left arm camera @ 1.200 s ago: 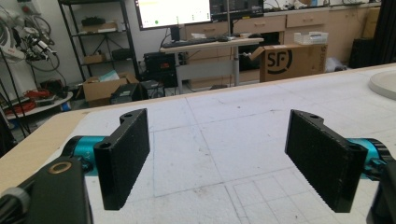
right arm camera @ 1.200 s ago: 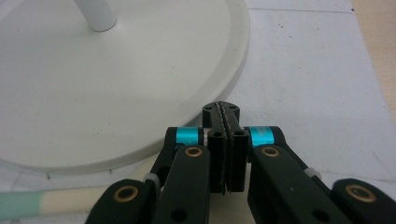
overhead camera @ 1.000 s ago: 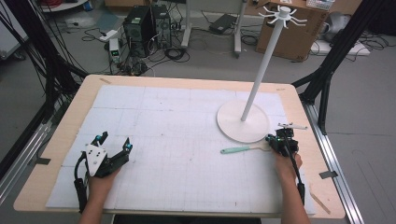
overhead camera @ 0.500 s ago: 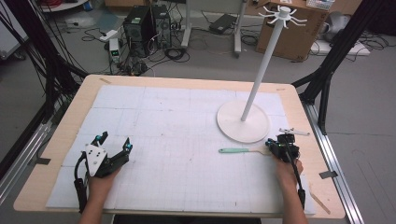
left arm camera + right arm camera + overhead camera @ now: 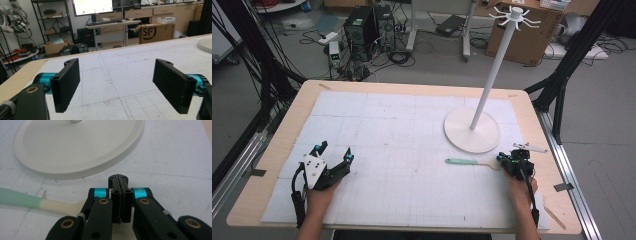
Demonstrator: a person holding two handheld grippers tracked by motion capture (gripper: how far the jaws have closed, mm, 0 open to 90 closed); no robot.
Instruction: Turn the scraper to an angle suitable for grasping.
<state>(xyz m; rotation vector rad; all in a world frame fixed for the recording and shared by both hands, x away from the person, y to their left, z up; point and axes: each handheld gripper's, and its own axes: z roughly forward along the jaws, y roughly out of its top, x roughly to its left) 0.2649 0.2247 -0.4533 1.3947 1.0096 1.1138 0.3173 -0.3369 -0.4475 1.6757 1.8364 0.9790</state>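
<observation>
Left gripper (image 5: 333, 156) jaws apart, right gripper (image 5: 503, 161) together

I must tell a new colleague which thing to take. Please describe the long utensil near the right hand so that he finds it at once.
Find the white stand with its round base on the table's right half. Just in front of that base lies the utensil, flat on the white gridded mat. Its mint-green handle with a cream end sets it apart from the small white piece nearby.

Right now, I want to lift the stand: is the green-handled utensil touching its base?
Apart. Right gripper view shows bare mat between the utensil and the stand base.
</observation>
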